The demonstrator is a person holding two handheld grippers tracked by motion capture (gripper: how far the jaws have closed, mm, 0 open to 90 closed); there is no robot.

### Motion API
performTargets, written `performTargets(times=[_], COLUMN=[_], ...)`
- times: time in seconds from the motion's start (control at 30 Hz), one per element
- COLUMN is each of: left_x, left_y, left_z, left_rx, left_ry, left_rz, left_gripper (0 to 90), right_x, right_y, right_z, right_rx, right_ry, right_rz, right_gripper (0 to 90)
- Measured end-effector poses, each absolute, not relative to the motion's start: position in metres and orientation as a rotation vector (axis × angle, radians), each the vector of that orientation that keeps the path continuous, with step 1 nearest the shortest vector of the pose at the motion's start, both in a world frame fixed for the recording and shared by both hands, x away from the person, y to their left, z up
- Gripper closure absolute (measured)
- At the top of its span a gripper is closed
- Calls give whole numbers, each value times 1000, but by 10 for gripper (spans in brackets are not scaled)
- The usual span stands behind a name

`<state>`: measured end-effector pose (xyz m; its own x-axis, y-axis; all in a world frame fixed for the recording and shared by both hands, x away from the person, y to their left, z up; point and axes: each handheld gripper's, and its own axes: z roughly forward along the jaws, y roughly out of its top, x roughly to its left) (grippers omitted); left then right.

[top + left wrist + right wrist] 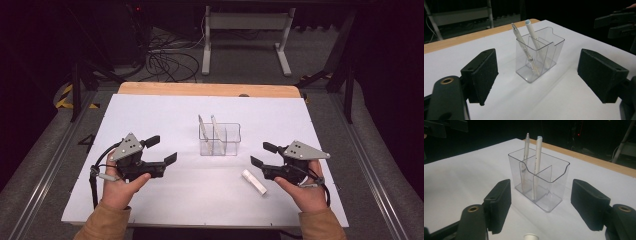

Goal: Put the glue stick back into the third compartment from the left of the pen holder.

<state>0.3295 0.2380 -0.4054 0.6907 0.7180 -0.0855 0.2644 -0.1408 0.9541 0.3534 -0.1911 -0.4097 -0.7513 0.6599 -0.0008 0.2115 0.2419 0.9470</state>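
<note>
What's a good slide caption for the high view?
Two hand-held grippers, left gripper and right gripper, open beside a clear pen holder with two pens; white marker lies on the table.

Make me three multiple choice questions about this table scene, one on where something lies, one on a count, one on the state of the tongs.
1. Where does the loose white pen lie?
A. in the holder
B. on the table near the right tongs
C. on the floor

2. How many pens stand in the clear holder?
A. two
B. none
C. four

3. How are the left tongs?
A. shut on a pen
B. shut, empty
C. open, empty

Answers: 1 B, it rests flat on the white table; 2 A, two lean inside; 3 C, jaws stand apart with nothing between.
</note>
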Motion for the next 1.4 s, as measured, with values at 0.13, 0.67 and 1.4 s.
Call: performTargets(times=[0.13,0.67,1.4], left_x=[325,322,319], left_y=[243,254,268], left_z=[-409,-409,-406], left_rx=[1752,1740,1745], left_ry=[789,866,868], left_rz=[545,472,517], left_gripper=[177,164,157], right_x=[353,353,368], right_y=[-188,-176,-155], right_z=[-410,-410,-416], right_rx=[816,860,1006], right_ry=[2139,2261,2484], right_rz=[1499,1374,995], right_gripper=[333,343,389])
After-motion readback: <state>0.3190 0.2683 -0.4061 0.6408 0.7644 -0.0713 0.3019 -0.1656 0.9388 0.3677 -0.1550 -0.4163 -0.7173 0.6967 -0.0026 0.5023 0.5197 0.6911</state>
